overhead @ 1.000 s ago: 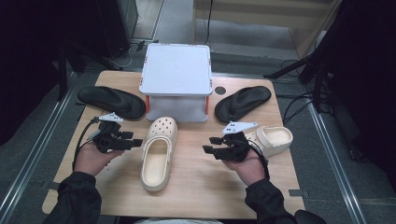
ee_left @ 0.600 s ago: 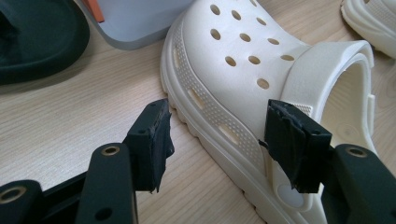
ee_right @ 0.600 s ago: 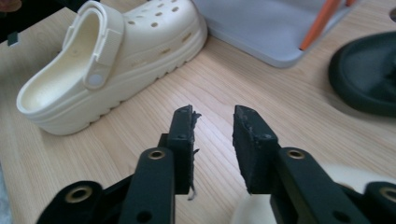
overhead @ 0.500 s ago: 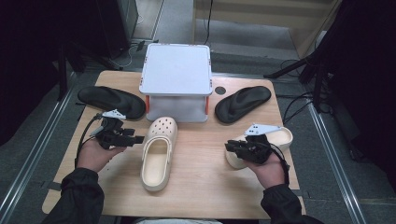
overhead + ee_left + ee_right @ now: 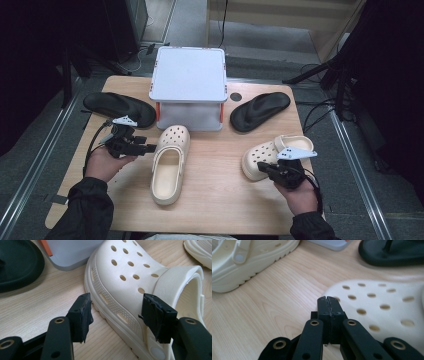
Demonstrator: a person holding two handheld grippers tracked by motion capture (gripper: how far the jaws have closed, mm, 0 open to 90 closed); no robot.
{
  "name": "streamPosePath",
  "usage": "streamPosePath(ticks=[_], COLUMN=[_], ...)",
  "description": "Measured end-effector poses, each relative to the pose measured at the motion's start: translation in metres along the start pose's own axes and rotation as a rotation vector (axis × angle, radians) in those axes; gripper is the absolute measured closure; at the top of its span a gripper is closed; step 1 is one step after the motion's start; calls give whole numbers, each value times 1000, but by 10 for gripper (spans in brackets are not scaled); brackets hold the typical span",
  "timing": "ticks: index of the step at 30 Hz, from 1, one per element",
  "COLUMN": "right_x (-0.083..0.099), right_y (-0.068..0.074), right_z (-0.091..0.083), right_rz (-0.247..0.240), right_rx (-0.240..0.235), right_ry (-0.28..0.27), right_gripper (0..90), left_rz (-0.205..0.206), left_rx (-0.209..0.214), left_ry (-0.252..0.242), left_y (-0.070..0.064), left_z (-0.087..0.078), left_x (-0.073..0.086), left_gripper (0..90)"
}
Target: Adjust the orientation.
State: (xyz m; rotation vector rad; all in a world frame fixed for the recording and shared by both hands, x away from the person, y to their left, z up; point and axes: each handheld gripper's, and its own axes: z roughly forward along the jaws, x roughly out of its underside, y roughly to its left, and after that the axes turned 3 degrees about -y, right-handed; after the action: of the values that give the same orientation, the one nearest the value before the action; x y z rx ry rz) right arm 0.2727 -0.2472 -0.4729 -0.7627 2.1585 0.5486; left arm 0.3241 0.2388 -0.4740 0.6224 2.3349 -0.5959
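- While the left claw (image 5: 150, 148) sits just beside the middle clog (image 5: 170, 164) on the desk (image 5: 220, 200), its jaws stand wide apart w/ nothing between the pads.
- Left gripper view: left claw (image 5: 116, 315) straddles the clog's (image 5: 125, 272) side edge near the strap pivot; one jaw over bare wood, other over the clog's rim. Can't tell if either pad touches.
- Middle clog: cream, holed toe pointing away from the person, toward the grey box (image 5: 189, 87); lies flat, sole down.
- Right claw (image 5: 261, 167) closed, jaws pressed together, gripping nothing visible.
- Right gripper view: right claw (image 5: 328, 300) tip is at the toe edge of the second clog (image 5: 382, 307); touching or just above – can't tell.
- Second clog (image 5: 272, 152) lies at the desk's right side, toe toward the middle, well apart from the first clog.
- Black sandal (image 5: 117, 107) left of the box, another black sandal (image 5: 260, 110) right of it; both flat on the desk.
- Box has orange corner posts, stands at the far middle of the desk.
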Motion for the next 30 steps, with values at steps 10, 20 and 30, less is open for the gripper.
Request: streamPosePath(ticks=[10, 20, 30], right_x=[16, 12, -2], right_y=[-8, -15, -17], right_z=[-1, 12, 28], right_rz=[6, 20, 4], right_rx=[20, -2, -5], right_ry=[65, 72, 81], right_gripper=[893, 900, 900], left_rz=[9, 13, 33], left_rx=[-3, -6, -17], left_ry=[0, 2, 8], left_y=[0, -2, -6], left_z=[1, 2, 0], left_x=[0, 0, 3], left_gripper=[417, 416, 416])
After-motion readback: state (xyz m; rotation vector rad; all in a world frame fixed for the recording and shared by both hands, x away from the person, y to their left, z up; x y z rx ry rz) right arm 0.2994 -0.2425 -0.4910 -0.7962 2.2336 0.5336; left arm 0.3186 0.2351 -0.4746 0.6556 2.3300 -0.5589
